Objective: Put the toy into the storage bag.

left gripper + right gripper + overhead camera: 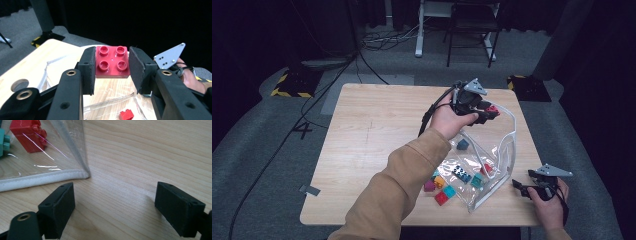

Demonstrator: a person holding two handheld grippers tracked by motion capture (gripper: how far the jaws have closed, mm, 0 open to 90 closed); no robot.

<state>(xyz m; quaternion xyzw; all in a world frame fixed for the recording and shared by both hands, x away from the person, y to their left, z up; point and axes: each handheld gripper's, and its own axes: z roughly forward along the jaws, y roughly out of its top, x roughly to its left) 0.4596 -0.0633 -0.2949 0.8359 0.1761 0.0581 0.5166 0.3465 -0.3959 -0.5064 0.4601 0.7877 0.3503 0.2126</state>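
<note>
Two tools work over the wooden surface [372, 130]. The left tool [112, 66] is clamped on a red four-stud brick [112, 62], held in the air above the far end of a clear plastic pouch [497, 150] (studs facing the camera in the left gripper view). The right tool [113, 202] sits low over the surface at the near right corner, its jaws wide apart, just beside the pouch's white-edged corner. Several coloured bricks [462, 175] lie inside the pouch, and a few loose bricks [439, 190] rest beside it.
</note>
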